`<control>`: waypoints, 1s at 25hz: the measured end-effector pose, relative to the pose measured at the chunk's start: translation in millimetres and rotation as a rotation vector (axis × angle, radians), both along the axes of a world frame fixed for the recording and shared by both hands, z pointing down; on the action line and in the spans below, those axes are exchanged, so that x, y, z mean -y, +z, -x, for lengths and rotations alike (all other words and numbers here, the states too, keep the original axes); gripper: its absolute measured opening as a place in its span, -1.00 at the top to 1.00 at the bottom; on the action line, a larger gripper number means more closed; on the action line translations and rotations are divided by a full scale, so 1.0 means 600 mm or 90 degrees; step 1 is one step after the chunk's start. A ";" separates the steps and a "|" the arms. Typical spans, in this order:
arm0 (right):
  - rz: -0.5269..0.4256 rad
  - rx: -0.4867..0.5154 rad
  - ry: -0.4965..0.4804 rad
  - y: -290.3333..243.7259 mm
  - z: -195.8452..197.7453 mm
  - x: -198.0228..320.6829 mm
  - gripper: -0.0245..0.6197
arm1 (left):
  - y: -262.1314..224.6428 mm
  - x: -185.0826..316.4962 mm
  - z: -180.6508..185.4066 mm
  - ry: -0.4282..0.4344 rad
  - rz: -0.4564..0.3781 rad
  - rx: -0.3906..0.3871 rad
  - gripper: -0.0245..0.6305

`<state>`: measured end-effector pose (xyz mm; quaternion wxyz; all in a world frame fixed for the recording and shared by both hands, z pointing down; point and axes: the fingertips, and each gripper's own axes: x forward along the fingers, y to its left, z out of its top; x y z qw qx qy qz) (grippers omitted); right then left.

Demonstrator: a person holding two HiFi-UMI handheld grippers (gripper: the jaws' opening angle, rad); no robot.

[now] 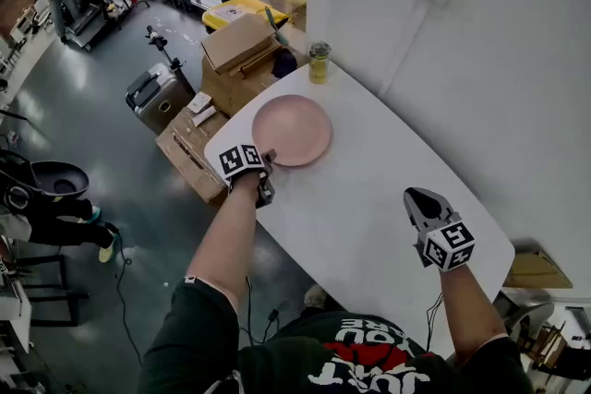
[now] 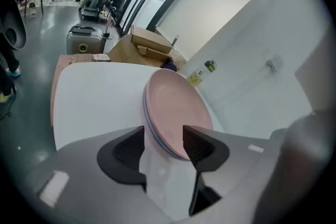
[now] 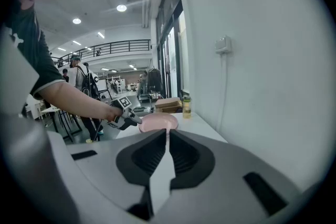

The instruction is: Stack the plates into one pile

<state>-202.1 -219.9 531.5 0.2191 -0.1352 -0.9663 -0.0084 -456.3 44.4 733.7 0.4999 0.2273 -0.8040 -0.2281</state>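
Plates (image 1: 292, 130): one pile, pink on top, a bluish rim showing beneath it, near the tabletop's (image 1: 369, 189) far left edge.
Jar (image 1: 319, 63): upright at the tabletop's far end, well apart from the pile; yellowish contents.
Left tool (image 1: 267, 160): jaws wide apart at the pile's near rim, which lies between them with the pads not pressing on it.
Right tool (image 1: 416, 196): jaws drawn together on nothing, over bare tabletop well apart from the plates.
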 end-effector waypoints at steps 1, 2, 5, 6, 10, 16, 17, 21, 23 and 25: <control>-0.001 0.002 0.000 -0.001 0.000 0.000 0.90 | -0.004 -0.002 -0.004 0.001 -0.008 0.005 0.27; -0.001 0.004 0.002 -0.002 -0.001 0.001 0.90 | -0.009 -0.004 -0.006 -0.001 -0.017 0.014 0.27; 0.004 0.012 0.012 -0.008 -0.002 0.000 0.90 | -0.033 -0.018 -0.013 -0.003 -0.032 0.074 0.27; 0.007 0.015 0.014 -0.011 -0.003 -0.001 0.90 | -0.045 -0.021 -0.018 0.000 -0.039 0.100 0.28; 0.011 0.025 0.018 -0.022 -0.016 -0.002 0.90 | -0.102 -0.015 -0.063 0.031 -0.129 0.178 0.35; 0.013 0.047 0.016 -0.039 -0.078 -0.003 0.90 | -0.156 -0.019 -0.250 0.139 -0.217 0.250 0.90; 0.015 0.051 0.016 -0.042 -0.095 -0.001 0.90 | -0.150 -0.019 -0.301 0.160 -0.222 0.240 0.90; 0.036 0.074 0.020 -0.058 -0.169 0.014 0.90 | -0.117 -0.015 -0.513 0.201 -0.234 0.148 0.90; 0.052 0.084 0.018 -0.062 -0.213 0.015 0.90 | -0.118 -0.016 -0.596 0.211 -0.228 0.116 0.90; 0.065 0.089 0.008 -0.063 -0.265 0.013 0.90 | -0.146 -0.013 -0.651 0.223 -0.227 0.117 0.90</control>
